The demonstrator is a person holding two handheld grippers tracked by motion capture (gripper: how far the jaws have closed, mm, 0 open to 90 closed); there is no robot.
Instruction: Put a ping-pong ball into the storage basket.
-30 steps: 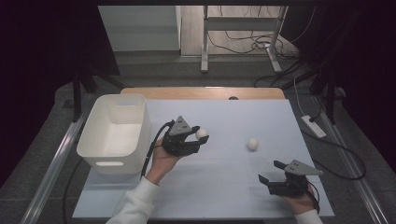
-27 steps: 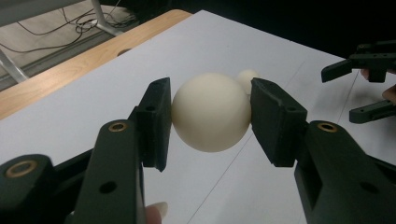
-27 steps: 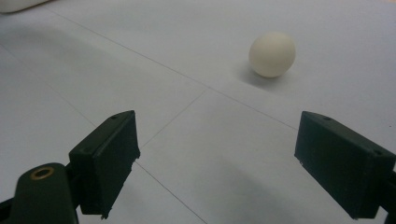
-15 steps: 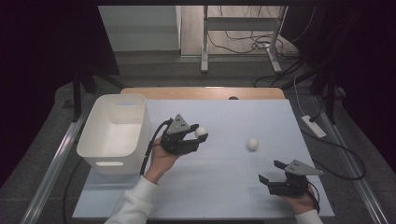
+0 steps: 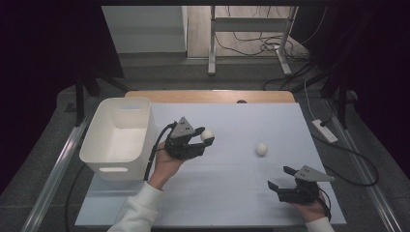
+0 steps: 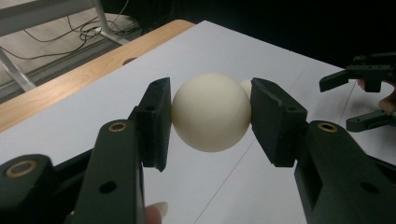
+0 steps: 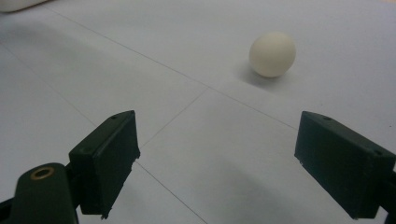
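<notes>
A cream ball (image 6: 210, 112) sits pinched between the jaws of my left gripper (image 5: 207, 137), which is shut on it and held above the middle of the white table top (image 5: 232, 193). In the high view that ball (image 5: 207, 134) shows at the gripper's tip. A second cream ball (image 5: 261, 149) lies on the table to the right, and its edge (image 6: 246, 87) peeks out behind the held one. My right gripper (image 5: 281, 178) stands open near the front right corner, nothing between its jaws. Ahead of it lies the loose ball (image 7: 272, 53).
A white plastic bin (image 5: 118, 137) stands at the table's left side, close to my left hand. A wooden strip (image 5: 208, 96) runs along the far edge. A power strip and cables (image 5: 325, 130) lie on the floor to the right.
My left gripper, with the ball in it, has drifted slightly left, toward the bin. The right gripper and the loose ball have stayed put.
</notes>
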